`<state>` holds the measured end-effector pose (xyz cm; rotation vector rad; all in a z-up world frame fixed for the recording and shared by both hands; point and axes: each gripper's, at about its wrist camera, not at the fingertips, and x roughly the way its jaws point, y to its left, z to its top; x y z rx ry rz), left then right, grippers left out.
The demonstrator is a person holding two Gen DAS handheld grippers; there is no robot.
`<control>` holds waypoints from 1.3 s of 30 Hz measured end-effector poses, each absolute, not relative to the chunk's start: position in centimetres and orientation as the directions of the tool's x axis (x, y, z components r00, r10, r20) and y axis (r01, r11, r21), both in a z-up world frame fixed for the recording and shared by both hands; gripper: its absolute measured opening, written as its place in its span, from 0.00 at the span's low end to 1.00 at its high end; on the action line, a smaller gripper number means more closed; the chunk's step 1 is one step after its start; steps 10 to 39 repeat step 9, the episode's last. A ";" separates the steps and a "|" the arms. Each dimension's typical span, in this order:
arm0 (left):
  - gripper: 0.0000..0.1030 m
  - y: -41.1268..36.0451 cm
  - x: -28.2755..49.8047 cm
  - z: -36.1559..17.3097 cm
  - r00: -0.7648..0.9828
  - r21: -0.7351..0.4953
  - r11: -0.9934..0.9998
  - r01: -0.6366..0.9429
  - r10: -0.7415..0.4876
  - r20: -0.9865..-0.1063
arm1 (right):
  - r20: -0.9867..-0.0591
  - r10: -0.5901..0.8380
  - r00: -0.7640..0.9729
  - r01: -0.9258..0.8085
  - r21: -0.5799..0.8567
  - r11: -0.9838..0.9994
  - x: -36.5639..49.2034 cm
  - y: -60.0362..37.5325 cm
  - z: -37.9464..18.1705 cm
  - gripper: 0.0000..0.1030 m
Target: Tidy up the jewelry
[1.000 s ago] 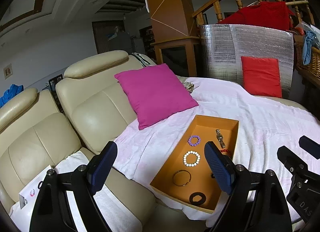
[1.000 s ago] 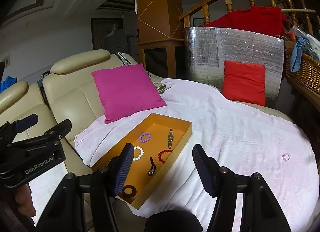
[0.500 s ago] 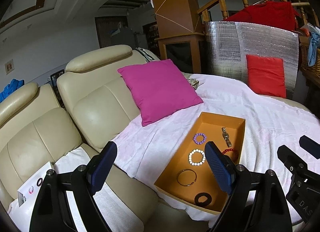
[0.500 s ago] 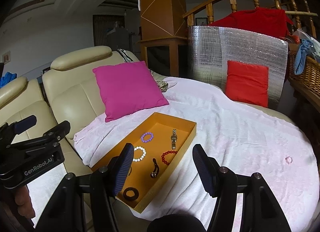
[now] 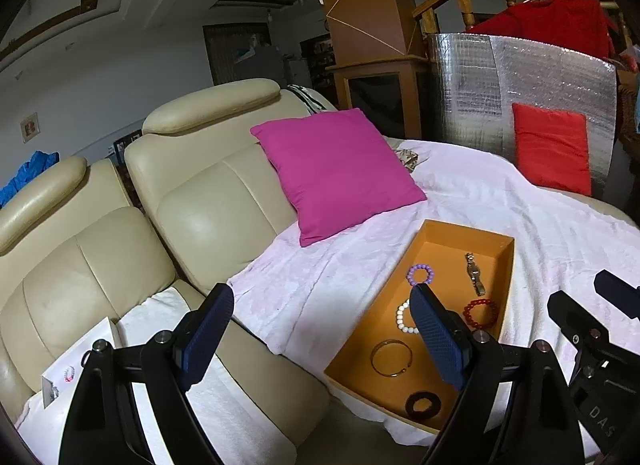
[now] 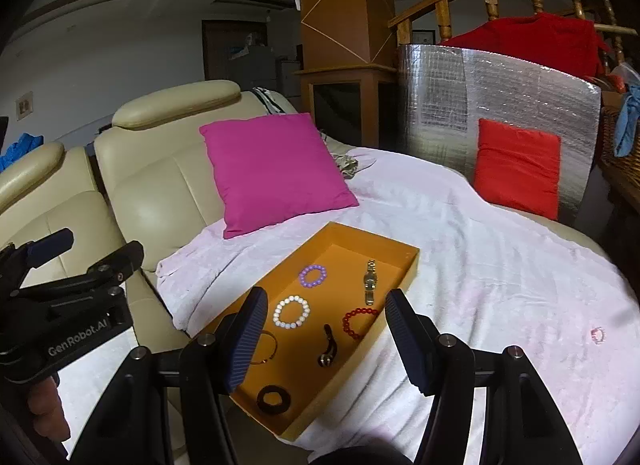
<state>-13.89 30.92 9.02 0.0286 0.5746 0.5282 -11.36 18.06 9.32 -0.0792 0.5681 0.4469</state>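
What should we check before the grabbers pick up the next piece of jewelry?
1. Left gripper empty, jaws apart: ok.
2. Right gripper empty, jaws apart: ok.
3. Orange tray flat on the white blanket: ok.
4. Pieces in the tray lie apart: purple bracelet, white bracelet, red bracelet, watch: ok.
5. All jewelry in the tray: not ok, a small pink ring-shaped piece lies loose on the blanket.
6. Gold bangle free to grasp: cannot tell, a finger hides part of it in the right wrist view.
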 end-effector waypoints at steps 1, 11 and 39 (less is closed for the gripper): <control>0.87 30.9 -13.8 9.0 0.712 0.172 0.868 -0.466 0.484 -0.509 | -0.536 0.390 0.748 -0.430 0.054 0.901 -11.2 18.0 9.3 0.63; 0.87 26.8 -10.6 9.0 0.748 0.176 0.906 -0.385 0.418 -0.515 | -0.526 0.362 0.770 -0.364 0.104 0.926 -8.9 13.2 8.6 0.64; 0.87 26.8 -10.6 9.0 0.748 0.176 0.906 -0.385 0.418 -0.515 | -0.526 0.362 0.770 -0.364 0.104 0.926 -8.9 13.2 8.6 0.64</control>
